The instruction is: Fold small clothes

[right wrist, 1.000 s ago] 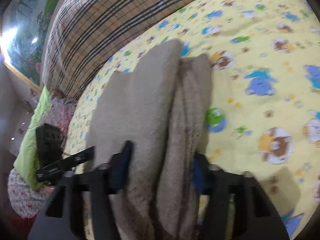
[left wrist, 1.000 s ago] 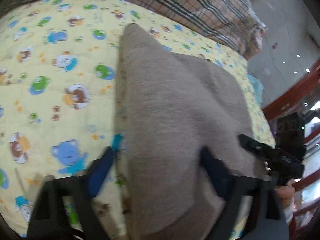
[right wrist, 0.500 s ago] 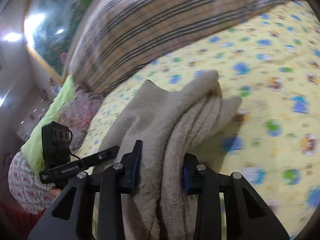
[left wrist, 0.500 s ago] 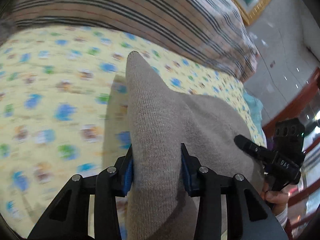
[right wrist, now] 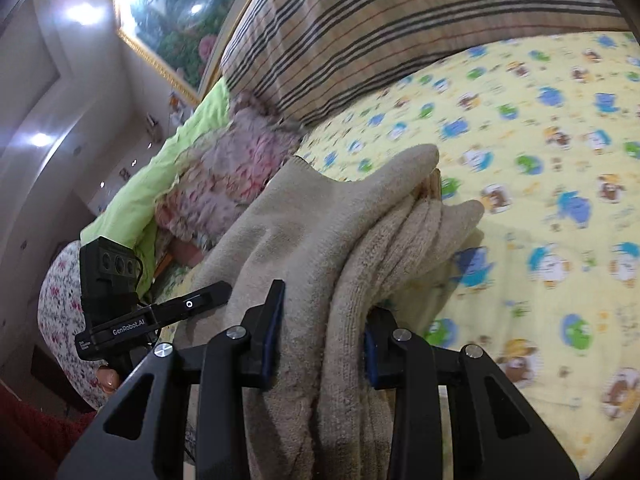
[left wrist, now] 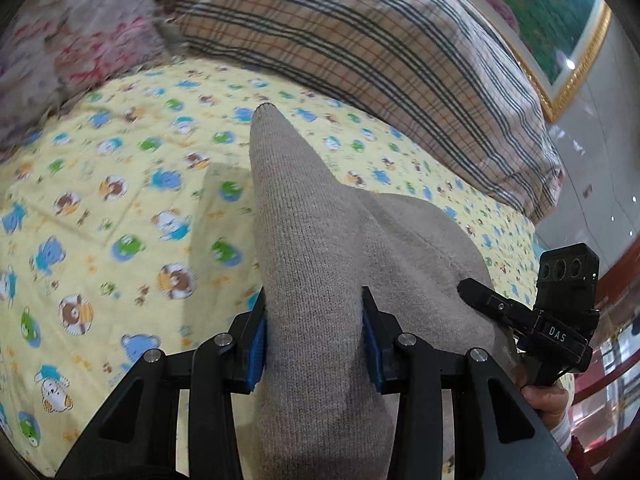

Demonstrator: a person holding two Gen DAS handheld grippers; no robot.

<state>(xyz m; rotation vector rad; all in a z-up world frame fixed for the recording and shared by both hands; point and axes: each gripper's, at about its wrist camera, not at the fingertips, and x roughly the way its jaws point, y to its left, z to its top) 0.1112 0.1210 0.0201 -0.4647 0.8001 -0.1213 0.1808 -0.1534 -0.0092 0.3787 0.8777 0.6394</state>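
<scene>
Tongs on both sides are clamping down on the same beige knit garment [left wrist: 320,264] right now. My left tongs [left wrist: 314,344] are squeezing a bunched ridge of it between the blue pads [left wrist: 258,344], and a pointed corner of the fabric is sticking out past the tips over the bed. My right tongs [right wrist: 322,330] are pinching a thicker stack, several folded layers of the knit [right wrist: 360,240] all gathered together between the fingers.

Garment is hanging between my two hands, lifted above the yellow cartoon-animal sheet [left wrist: 100,208], though I can't tell whether its lower edge is touching the sheet. From the left camera I'm seeing my right tongs [left wrist: 520,312] poking in along the far side of the cloth, with my right hand [left wrist: 544,398] gripping the handle below.

Behind it all a big plaid pillow [left wrist: 380,48] is lying along the head of the bed, with a framed picture [right wrist: 172,20] on the wall.
</scene>
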